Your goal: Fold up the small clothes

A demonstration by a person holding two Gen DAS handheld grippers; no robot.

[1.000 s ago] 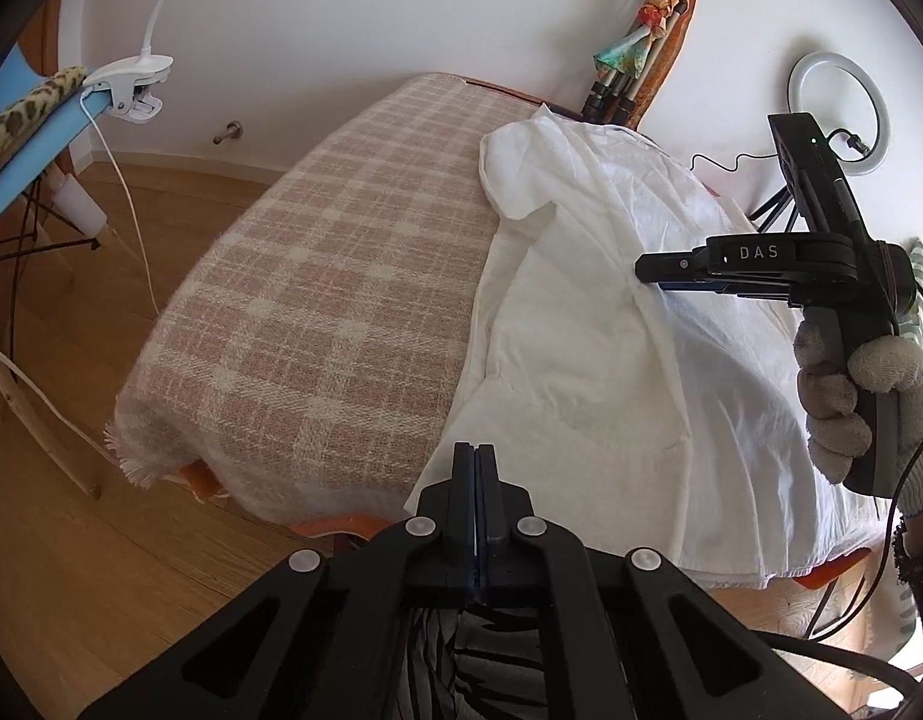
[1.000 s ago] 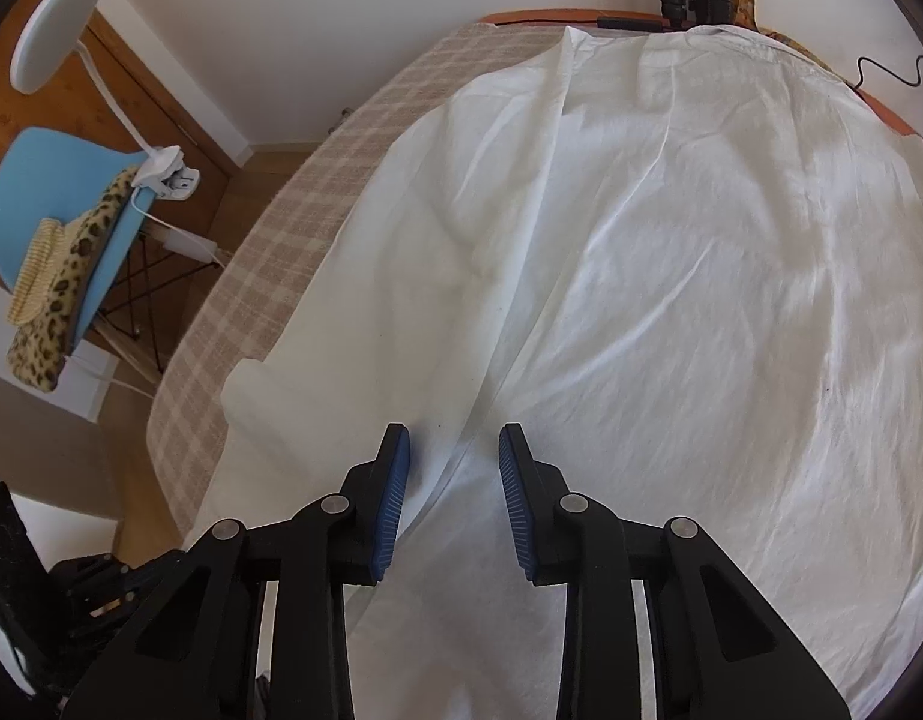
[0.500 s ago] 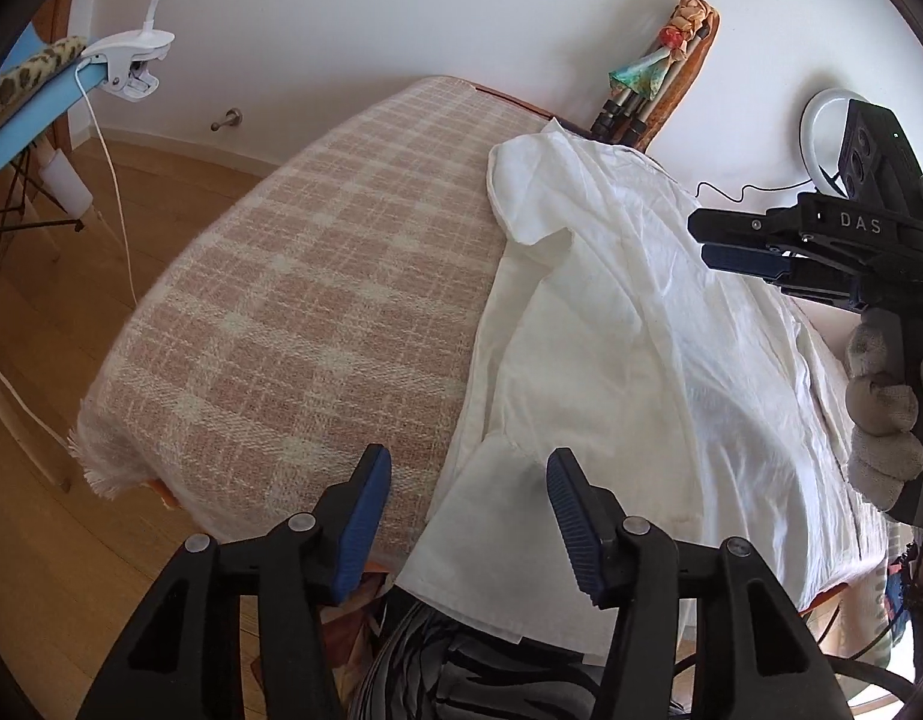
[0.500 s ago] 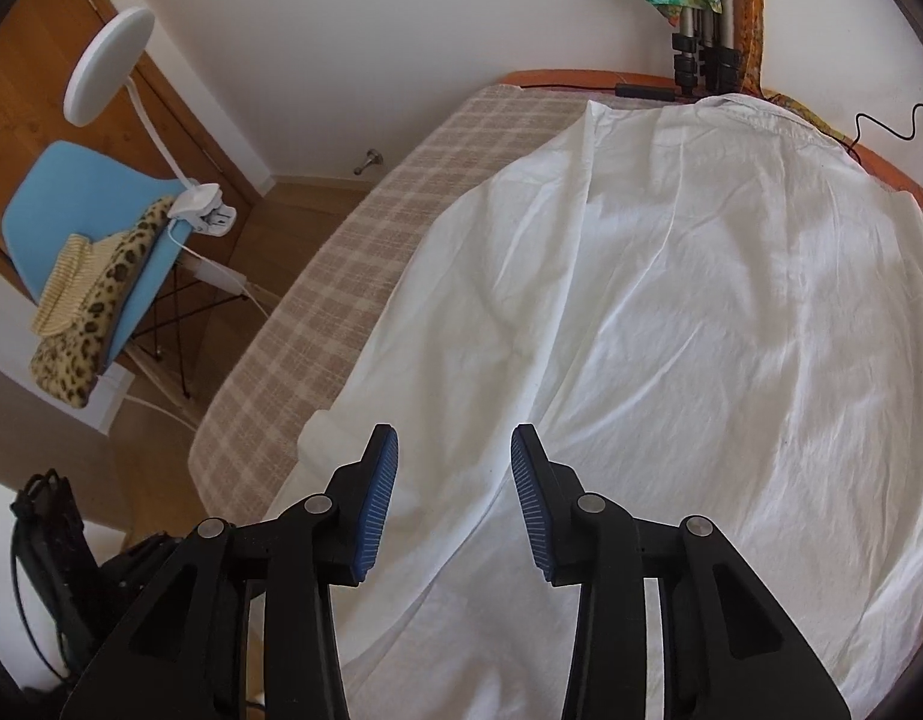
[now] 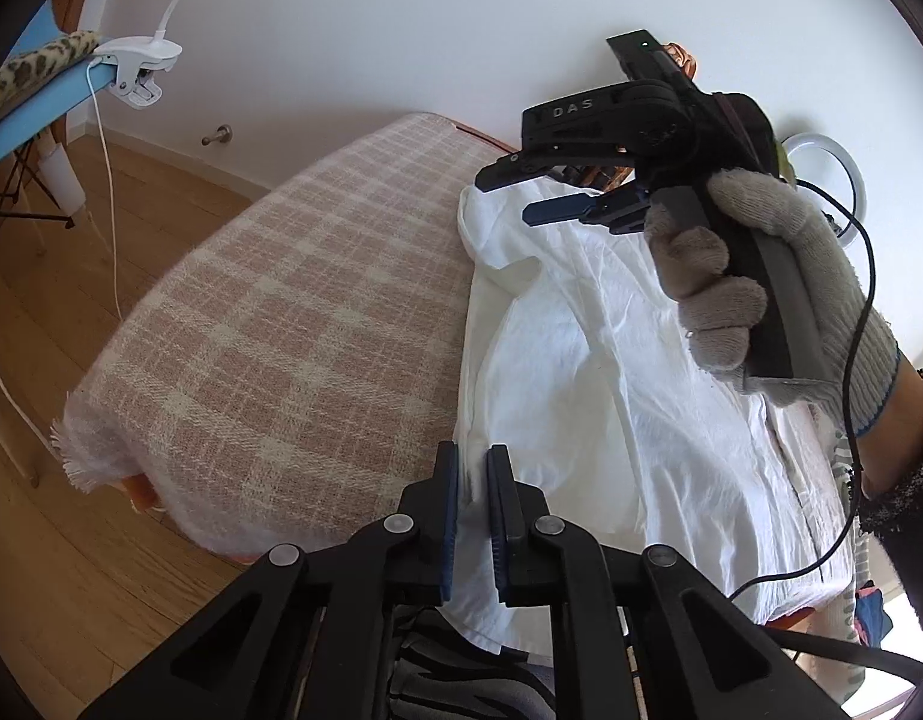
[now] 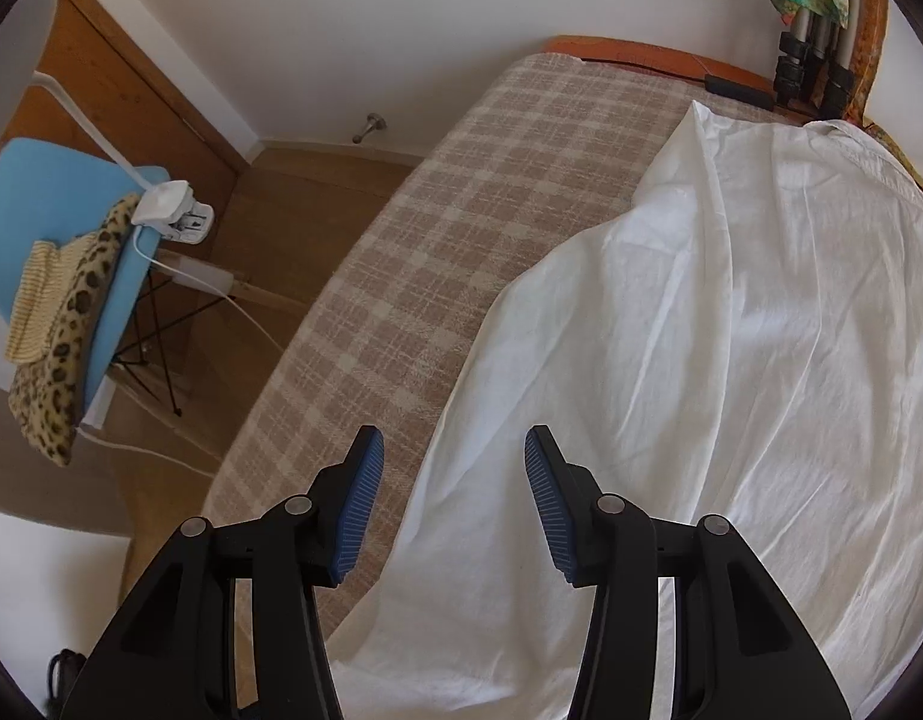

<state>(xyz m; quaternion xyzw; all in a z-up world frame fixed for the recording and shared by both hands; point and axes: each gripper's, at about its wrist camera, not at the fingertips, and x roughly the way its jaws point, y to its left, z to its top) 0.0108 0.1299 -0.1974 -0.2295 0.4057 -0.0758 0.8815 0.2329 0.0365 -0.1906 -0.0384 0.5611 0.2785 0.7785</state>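
Left tool closing on white shirt edge | right tool opening wider, empty, raised

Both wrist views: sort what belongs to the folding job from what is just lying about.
Job:
- white garment
- left gripper, closing on the garment's edge
- right gripper, open, nothing between its fingers

Lying about:
- plaid blanket
- blue chair
- leopard-print cloth
- clip lamp
- ring light

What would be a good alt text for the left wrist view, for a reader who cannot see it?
The left gripper, its jaws just closing, pinches the near edge of a white shirt spread on a plaid blanket. Above the shirt, a gloved hand holds the right gripper with jaws open and nothing between them.
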